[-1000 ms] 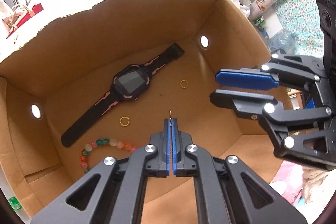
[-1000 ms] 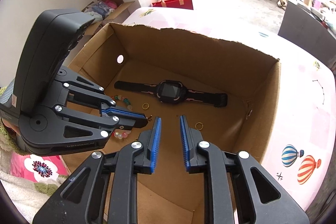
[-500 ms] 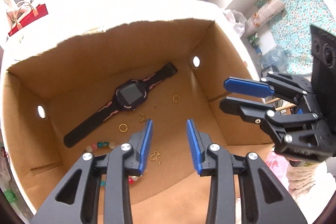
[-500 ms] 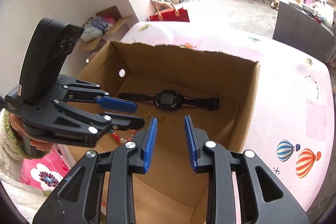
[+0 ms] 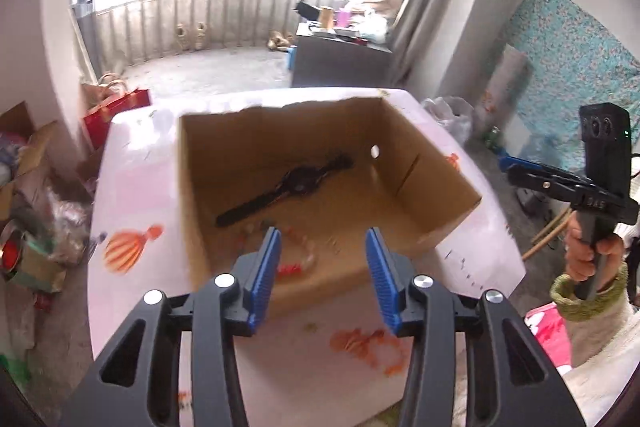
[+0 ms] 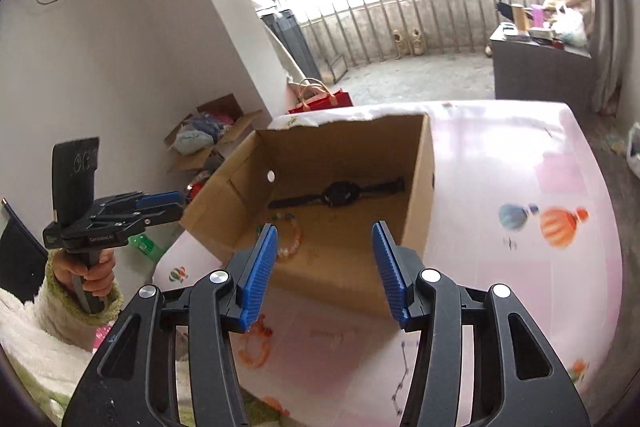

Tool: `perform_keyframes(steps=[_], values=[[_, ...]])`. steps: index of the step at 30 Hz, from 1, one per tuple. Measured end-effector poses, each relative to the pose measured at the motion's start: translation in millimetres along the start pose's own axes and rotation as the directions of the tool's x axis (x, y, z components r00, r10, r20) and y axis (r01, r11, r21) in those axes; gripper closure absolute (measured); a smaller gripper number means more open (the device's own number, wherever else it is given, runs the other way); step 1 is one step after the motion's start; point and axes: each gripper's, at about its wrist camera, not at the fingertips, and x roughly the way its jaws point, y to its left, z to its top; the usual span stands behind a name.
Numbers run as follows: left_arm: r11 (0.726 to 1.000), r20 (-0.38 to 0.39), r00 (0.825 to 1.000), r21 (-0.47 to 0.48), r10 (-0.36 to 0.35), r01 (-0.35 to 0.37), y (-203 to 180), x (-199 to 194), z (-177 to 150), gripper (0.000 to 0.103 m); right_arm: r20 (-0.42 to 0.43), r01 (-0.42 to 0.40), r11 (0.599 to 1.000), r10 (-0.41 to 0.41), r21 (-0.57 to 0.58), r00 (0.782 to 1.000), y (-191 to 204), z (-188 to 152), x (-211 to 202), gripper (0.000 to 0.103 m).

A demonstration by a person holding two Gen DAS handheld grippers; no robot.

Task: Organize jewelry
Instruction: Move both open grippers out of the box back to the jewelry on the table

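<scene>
An open cardboard box [image 5: 420, 155] [image 6: 420, 187] stands on a white table with balloon prints. On its floor lie a black watch [image 5: 296, 183] [image 6: 340, 193], a coloured bead bracelet [image 6: 290, 235] [image 5: 296, 263] and small gold pieces, blurred. My left gripper [image 5: 322, 267] is open and empty, held above and in front of the box; it also shows in the right wrist view [image 6: 160, 205]. My right gripper [image 6: 324, 259] is open and empty, also pulled back from the box; in the left wrist view [image 5: 520, 167] it is off the table's right side.
The table [image 6: 520, 195] extends to the right of the box. Around it are open boxes of clutter [image 6: 212, 135], a red bag [image 5: 116, 107], a dark cabinet [image 6: 540, 67] and a balcony railing behind.
The left gripper opened and let the small gold piece drop into the box. Both grippers then rose and drew back out of the box; both jaws opened wider.
</scene>
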Motion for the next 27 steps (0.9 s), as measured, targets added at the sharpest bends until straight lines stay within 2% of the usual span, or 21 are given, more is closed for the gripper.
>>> perform_keyframes(steps=[5,7,10,12,15,20,27], values=[[0.997,-0.022,0.999,-0.078,0.027,-0.029,10,-1,-54,0.060,-0.016,0.054,0.997,-0.053,0.060,0.998,1,-45,-2,0.055],[0.994,-0.061,0.997,-0.094,0.047,-0.053,11,11,-73,0.060,-0.040,0.067,0.994,-0.064,0.084,0.997,2,-58,9,0.056],[0.991,-0.101,0.991,-0.089,0.089,-0.098,13,31,-94,0.060,-0.104,0.129,0.986,-0.119,0.100,0.987,2,-76,30,0.056],[0.989,-0.108,0.988,-0.086,0.112,-0.122,8,45,-98,0.060,-0.148,0.148,0.982,-0.130,0.120,0.980,1,-84,43,0.056],[0.989,-0.098,0.986,-0.055,0.134,-0.139,4,59,-102,0.060,-0.207,0.226,0.967,-0.199,0.119,0.958,1,-93,62,0.056],[0.992,-0.072,0.990,-0.009,0.121,-0.122,-2,71,-104,0.061,-0.223,0.213,0.965,-0.176,0.154,0.959,-3,-92,73,0.056],[0.986,-0.070,0.989,0.109,0.132,-0.124,-17,90,-99,0.082,-0.249,0.202,0.968,-0.161,0.147,0.955,-12,-94,86,0.056]])
